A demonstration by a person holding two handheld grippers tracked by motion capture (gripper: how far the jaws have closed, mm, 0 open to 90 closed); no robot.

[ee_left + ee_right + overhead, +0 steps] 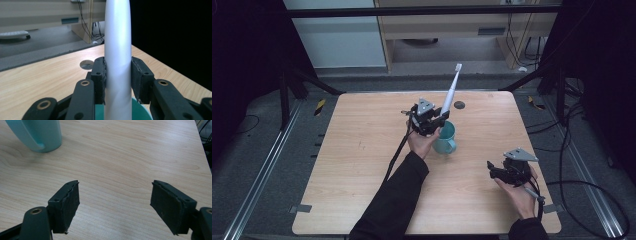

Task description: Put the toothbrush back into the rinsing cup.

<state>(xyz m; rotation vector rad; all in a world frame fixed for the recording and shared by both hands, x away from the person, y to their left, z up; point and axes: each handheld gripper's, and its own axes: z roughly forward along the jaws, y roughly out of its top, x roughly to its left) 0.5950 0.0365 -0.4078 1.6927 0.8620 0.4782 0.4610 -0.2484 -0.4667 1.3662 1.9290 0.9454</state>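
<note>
A white electric toothbrush (pixel 451 92) stands tilted, brush head up and toward the far right, with its lower end over a teal mug (pixel 445 139) near the table's middle. My left gripper (pixel 432 120) is shut on the toothbrush handle (pixel 118 62), its pads pressed on both sides, and the mug's rim (pixel 142 108) lies just below. My right gripper (pixel 493 168) hovers open near the front right of the table. In the right gripper view its jaws (pixel 115 205) stand wide apart over bare wood, with the mug (pixel 37 135) at the upper left.
The wooden table (pixel 362 165) has a round cable hole (pixel 459 105) at its far edge, beyond the mug. Cables trail from both grippers. Black frame legs, floor rails and a cabinet stand beyond the table.
</note>
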